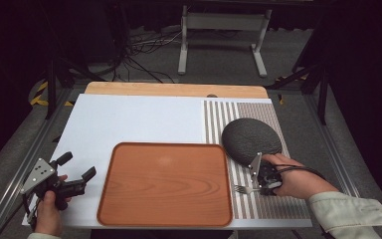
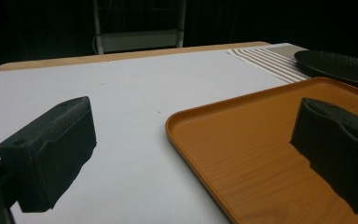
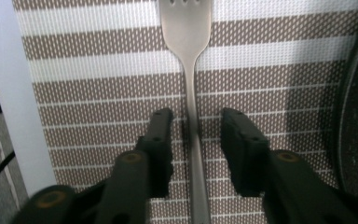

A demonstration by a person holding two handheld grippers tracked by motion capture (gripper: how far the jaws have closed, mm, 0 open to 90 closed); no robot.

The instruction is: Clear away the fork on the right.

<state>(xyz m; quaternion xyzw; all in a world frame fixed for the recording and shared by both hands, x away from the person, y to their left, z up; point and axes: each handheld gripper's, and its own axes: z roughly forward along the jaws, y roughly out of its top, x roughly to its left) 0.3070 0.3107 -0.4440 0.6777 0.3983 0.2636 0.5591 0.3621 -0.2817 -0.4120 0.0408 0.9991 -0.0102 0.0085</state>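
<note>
A silver fork (image 3: 187,28) lies on the striped placemat (image 3: 98,84), tines pointing away from the camera in the right gripper view. My right gripper (image 3: 196,116) straddles its thin handle, and a narrow gap shows on each side, so the pads do not press on it. From above, the fork (image 1: 242,189) lies near the table's front edge, just right of the tray, with the right gripper (image 1: 257,189) at its handle end. My left gripper (image 1: 78,166) is held open left of the tray with nothing between its jaws.
A wooden tray (image 1: 169,145) sits bare at the front middle of the white mat (image 1: 139,119); its near corner (image 2: 186,116) lies ahead of the left gripper (image 2: 191,140). A dark round plate (image 1: 251,139) rests on the placemat (image 1: 219,119) behind the right hand.
</note>
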